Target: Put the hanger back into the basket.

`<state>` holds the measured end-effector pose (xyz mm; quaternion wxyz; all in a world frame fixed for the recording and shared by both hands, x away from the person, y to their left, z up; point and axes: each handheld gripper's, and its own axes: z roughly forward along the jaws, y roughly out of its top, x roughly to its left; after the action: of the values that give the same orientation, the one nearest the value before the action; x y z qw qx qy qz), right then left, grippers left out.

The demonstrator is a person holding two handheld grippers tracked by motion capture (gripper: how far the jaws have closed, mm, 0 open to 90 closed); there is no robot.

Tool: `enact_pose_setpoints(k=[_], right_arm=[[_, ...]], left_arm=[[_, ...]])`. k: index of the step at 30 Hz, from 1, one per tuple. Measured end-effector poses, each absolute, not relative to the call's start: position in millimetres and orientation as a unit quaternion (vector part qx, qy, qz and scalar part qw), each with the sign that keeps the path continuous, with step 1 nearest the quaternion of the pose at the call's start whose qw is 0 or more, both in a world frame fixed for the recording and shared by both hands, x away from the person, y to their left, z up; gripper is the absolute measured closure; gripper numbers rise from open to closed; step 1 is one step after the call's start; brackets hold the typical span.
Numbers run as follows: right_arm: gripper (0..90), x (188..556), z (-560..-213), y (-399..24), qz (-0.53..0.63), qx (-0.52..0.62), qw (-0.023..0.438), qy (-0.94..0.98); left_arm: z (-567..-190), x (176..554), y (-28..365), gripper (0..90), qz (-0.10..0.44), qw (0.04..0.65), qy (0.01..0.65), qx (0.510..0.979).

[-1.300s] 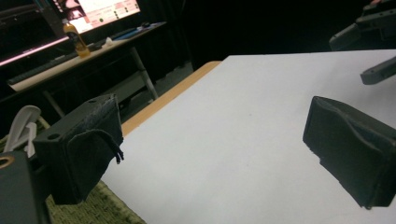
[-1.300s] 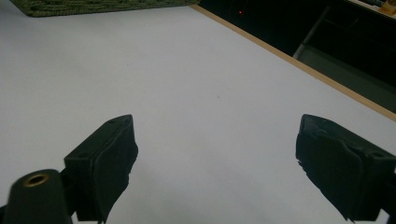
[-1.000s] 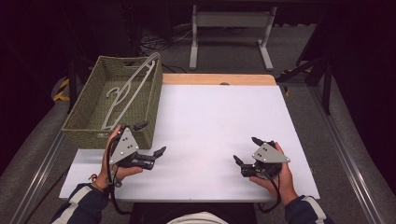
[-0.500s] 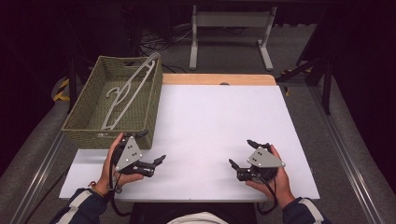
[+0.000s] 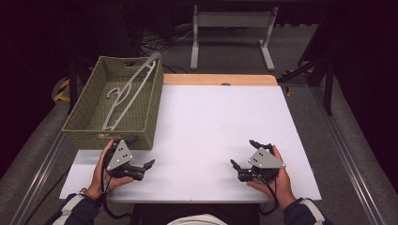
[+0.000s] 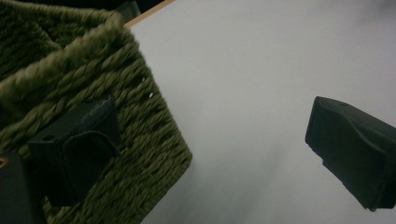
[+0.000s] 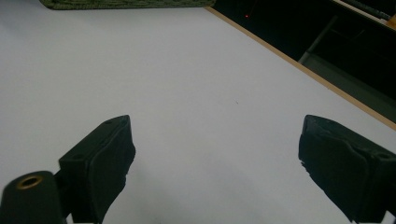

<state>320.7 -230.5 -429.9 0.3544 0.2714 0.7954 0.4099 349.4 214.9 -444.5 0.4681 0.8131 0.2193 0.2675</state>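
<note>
Both grippers had slid down toward the bottom edge of the frame over the last second. Left gripper point(image 5: 141, 165) sat lower left, jaws spread wide, holding nothing, one jaw just beside the woven basket point(image 5: 89, 133). Right gripper point(image 5: 245, 159) sat lower right, jaws released, empty, on bare white table point(image 5: 211, 126). Hanger point(image 5: 129, 91) lay in the basket, upper left, one end propped on the far rim, untouched. Pulling back suggests the hands were parked; no grab for the hanger looked under way.
</note>
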Motion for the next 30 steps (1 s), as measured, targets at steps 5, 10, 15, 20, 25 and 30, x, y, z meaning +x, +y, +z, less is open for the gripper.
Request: enact_pose_setpoints(k=[5, 10, 15, 20, 25, 30], right_arm=[[10.9, 321.5, -431.8, -230.0, 0.407, 0.271, 0.355, 0.797], [10.9, 321.4, -431.9, -231.7, 0.403, 0.274, 0.357, 0.797], [10.9, 321.4, -431.4, -233.4, 0.406, 0.277, 0.36, 0.793], [10.9, 320.8, -429.1, -234.6, 0.409, 0.278, 0.363, 0.79], [10.6, 319.8, -427.7, -232.5, 0.41, 0.275, 0.365, 0.789], [10.3, 320.6, -429.3, -232.5, 0.408, 0.275, 0.363, 0.791]], left_arm=[[-445.9, 349.3, 221.4, 3.8, 0.264, 0.473, 0.229, 0.808], [-446.3, 346.9, 217.0, 3.6, 0.271, 0.472, 0.224, 0.809], [-445.3, 344.3, 214.3, 3.6, 0.267, 0.479, 0.222, 0.806], [-443.5, 340.0, 213.8, 3.6, 0.273, 0.481, 0.214, 0.805], [-441.2, 337.9, 213.6, 3.7, 0.271, 0.487, 0.208, 0.804], [-443.0, 338.7, 208.3, 3.7, 0.263, 0.487, 0.207, 0.806]])
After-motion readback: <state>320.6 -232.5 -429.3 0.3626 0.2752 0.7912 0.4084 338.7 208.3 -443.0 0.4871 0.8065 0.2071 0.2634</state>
